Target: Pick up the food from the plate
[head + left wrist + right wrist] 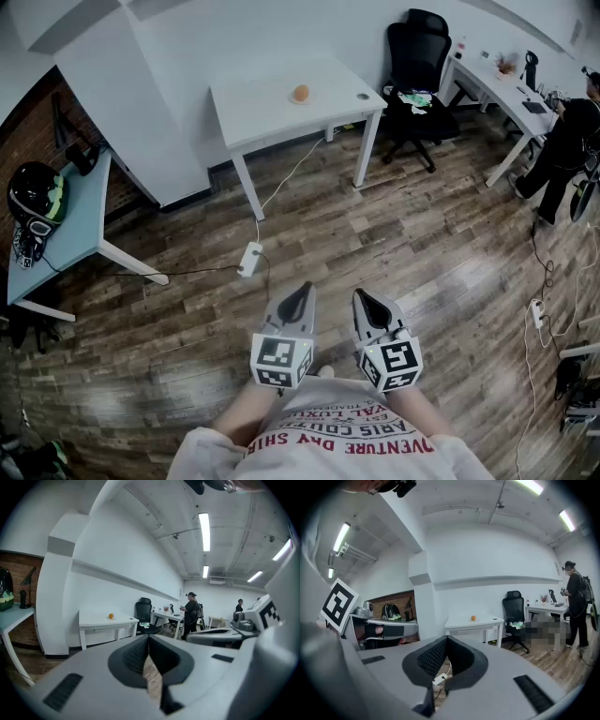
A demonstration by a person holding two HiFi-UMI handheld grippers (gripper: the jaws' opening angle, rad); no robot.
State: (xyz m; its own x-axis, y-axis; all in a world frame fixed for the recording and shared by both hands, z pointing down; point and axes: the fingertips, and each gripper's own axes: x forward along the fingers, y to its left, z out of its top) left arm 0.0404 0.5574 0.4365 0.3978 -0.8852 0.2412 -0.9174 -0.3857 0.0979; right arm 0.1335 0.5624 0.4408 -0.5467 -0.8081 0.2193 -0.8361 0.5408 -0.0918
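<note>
Far ahead of both pairs of fingertips, a small round orange piece of food (300,93) sits on what looks like a pale shallow plate (308,99). The plate is near the back edge of a white rectangular table with slim square legs (272,120). Nothing touches the food.

The left gripper (299,298) and right gripper (367,302) are grey moulded plastic with black ribbed pads. They are held side by side close to the person's chest, each with its fingers pressed together and nothing between them.

Between the fingertips and the table lies worn wooden plank floor (394,234), crossed by a white power strip (250,258) and its cable. Beyond the right fingertips, beside the table, stands a black mesh office chair (417,56).

The step in hand looks like the approach. It would go best by stepping past the cable, spreading one gripper's fingers before reaching, and closing softly round the food's widest part. A smooth round thing may roll or slip.
</note>
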